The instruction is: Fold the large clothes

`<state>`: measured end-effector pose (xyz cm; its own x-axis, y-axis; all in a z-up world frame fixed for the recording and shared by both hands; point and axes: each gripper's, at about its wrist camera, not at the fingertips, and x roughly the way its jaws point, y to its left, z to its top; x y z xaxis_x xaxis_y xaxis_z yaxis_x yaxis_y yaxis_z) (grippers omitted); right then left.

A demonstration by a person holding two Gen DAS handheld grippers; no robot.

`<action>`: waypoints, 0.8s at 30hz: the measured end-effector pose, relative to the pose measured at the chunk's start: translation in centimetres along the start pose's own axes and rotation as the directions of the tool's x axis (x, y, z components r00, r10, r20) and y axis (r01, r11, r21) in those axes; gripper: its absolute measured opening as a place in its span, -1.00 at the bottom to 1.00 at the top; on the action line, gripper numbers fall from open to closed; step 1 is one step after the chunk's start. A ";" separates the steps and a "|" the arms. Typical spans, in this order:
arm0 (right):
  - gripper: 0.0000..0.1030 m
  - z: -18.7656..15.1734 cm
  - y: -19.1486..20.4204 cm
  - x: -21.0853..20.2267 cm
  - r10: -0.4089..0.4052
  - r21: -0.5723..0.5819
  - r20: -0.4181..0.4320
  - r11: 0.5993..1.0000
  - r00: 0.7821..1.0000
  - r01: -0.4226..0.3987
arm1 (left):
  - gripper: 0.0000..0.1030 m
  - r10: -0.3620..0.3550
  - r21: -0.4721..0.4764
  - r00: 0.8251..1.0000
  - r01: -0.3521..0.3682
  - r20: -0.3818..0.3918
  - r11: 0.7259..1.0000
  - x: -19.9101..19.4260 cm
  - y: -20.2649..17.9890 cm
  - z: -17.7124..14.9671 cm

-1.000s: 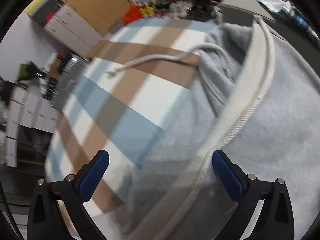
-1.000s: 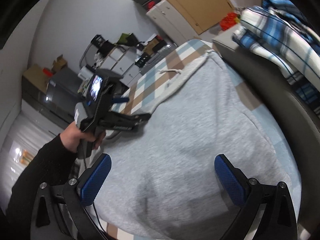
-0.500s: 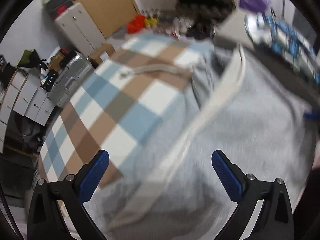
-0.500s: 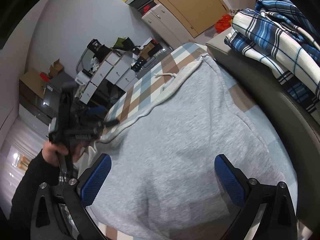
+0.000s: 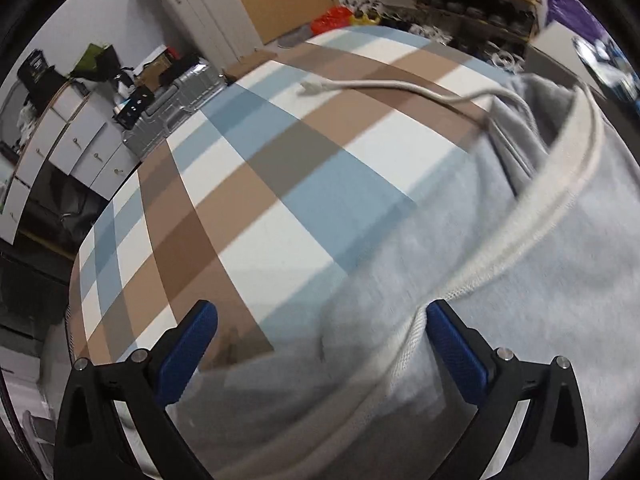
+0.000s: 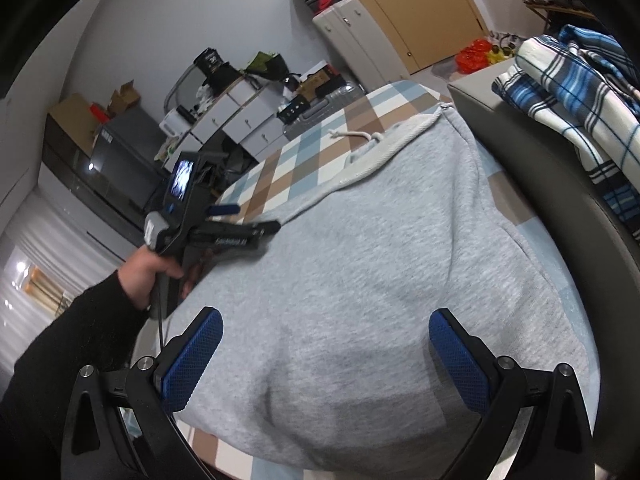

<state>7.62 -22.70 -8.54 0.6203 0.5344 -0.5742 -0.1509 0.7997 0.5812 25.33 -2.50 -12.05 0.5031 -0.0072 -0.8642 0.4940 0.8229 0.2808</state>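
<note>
We see the grey garment spread on the checked surface, ribbed hem toward its far edge; drawstring trails off it. Left tool and right tool both gape apart above the fabric, gripping nothing.

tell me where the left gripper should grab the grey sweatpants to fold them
Probably the ribbed waistband of the grey sweatpants. It is a thick raised edge running just ahead of the open left gripper, so come in from the checked cloth side, one finger sliding under the band. Avoid the loose drawstring.
</note>
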 end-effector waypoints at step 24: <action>1.00 -4.4 -1.8 -6.3 0.154 0.266 0.151 0.945 0.976 -0.190 | 0.98 -0.180 -0.158 0.973 0.202 0.142 0.966 -11.1 0.3 -11.9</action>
<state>0.53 -26.30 -8.51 0.6988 0.6035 -0.3840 -0.0561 0.5814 0.8117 11.50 4.61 -7.37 0.5015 -0.2363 -0.8323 0.4672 0.8836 0.0306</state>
